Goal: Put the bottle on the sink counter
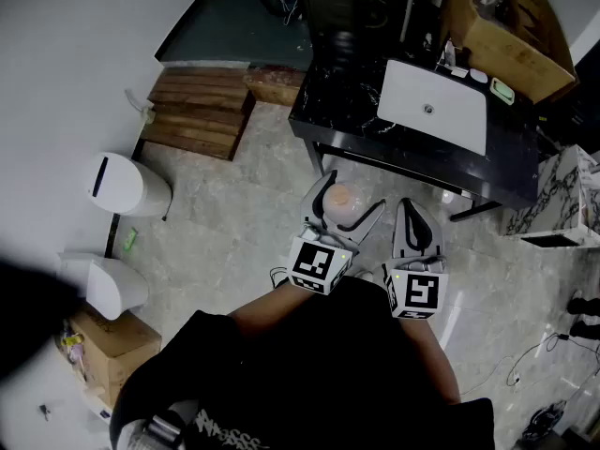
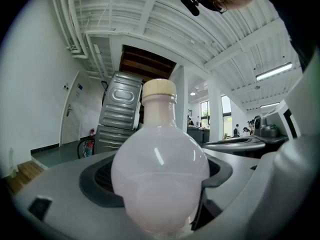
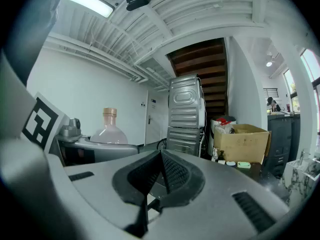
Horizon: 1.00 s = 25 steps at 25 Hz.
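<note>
One bottle [image 2: 160, 169] spreads left tongs [image 1: 349, 201]; right tongs [image 3: 161, 156] closed.

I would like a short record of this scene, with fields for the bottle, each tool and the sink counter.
bottle: round, pale pink, tan cap, upright, carried above the floor
left tool: closed on the bottle's round body
right tool: jaws together, nothing between them, beside the left tool
sink counter: black, with a white basin, ahead of both tools
task state: bottle not yet on the counter
</note>
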Available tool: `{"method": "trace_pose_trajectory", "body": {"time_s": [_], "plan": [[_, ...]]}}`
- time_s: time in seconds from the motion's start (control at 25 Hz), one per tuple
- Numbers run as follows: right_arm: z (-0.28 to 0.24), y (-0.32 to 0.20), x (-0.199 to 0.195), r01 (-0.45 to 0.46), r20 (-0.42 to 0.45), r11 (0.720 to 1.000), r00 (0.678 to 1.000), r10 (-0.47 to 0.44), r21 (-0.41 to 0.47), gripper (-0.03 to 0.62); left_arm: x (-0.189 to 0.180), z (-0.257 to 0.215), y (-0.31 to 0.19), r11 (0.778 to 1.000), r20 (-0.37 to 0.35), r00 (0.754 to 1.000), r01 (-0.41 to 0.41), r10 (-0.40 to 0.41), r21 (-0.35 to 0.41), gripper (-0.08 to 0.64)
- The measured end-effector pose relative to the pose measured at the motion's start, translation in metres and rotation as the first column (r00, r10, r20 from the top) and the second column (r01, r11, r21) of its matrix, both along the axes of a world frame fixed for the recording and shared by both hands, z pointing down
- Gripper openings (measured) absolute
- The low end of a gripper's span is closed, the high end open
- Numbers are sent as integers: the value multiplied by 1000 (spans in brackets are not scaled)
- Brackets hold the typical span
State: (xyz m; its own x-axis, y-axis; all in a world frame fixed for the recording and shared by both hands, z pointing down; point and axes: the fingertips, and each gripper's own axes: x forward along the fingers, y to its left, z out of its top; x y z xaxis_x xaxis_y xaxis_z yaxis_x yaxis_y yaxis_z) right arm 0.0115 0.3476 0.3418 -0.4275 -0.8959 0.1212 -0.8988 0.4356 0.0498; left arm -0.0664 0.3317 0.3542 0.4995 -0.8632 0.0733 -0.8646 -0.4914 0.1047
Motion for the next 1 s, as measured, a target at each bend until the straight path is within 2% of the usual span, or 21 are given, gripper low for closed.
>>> {"method": "trace_pose_trajectory", "body": {"time_s": [0.2, 0.52, 0.76, 1.0], "plan": [[-3, 8, 45, -33, 129, 999, 991, 32, 2, 40, 15, 3, 9, 999, -5, 999, 46, -46, 8, 402], [10, 25, 84, -11, 121, 1000, 993, 10, 6, 40, 22, 9, 26, 990, 9, 990, 139, -139, 27, 402], [16, 24, 100, -10, 134, 1000, 991, 9, 5, 40, 25, 15, 19, 988, 24, 987, 156, -156, 21, 402], [23, 5, 111, -30, 120, 999, 992, 31, -15, 40, 34, 16, -8, 991, 26, 991, 129, -130, 29, 402]]}}
